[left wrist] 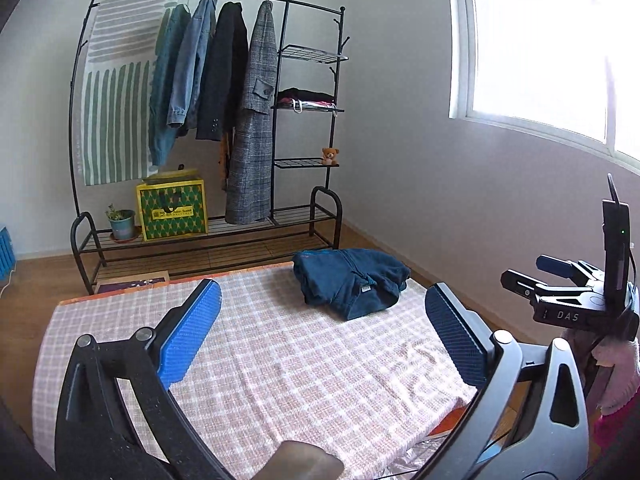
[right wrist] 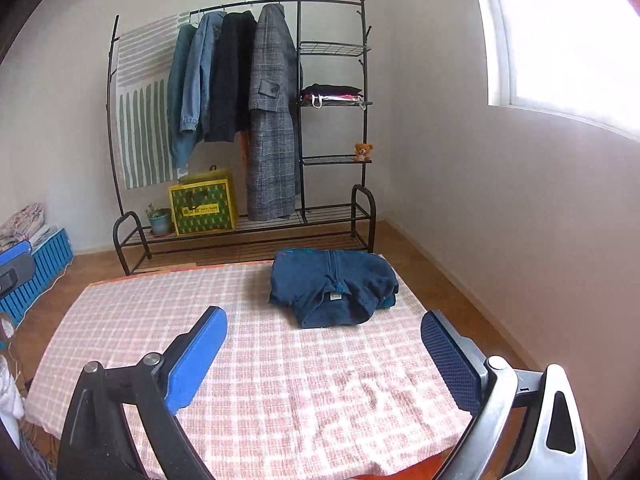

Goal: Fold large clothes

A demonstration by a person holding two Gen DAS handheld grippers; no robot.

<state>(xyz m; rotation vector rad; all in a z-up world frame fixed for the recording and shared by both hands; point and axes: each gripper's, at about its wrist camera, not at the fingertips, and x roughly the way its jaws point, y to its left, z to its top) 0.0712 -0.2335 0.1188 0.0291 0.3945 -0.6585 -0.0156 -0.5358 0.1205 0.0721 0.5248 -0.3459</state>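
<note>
Garment (right wrist: 334, 286) folded at cloth's (right wrist: 256, 380) far-right edge | near cloth bare

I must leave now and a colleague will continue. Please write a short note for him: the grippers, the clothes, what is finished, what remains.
Left gripper: open, holding nothing, above the checked cloth.
Right gripper: open, holding nothing, above the same cloth.
Blue garment: lies folded at the far right part of the cloth, apart from both grippers.
Done: this garment looks folded.
Left: no other unfolded garment shows on the cloth; coats hang on the rack behind.
</note>
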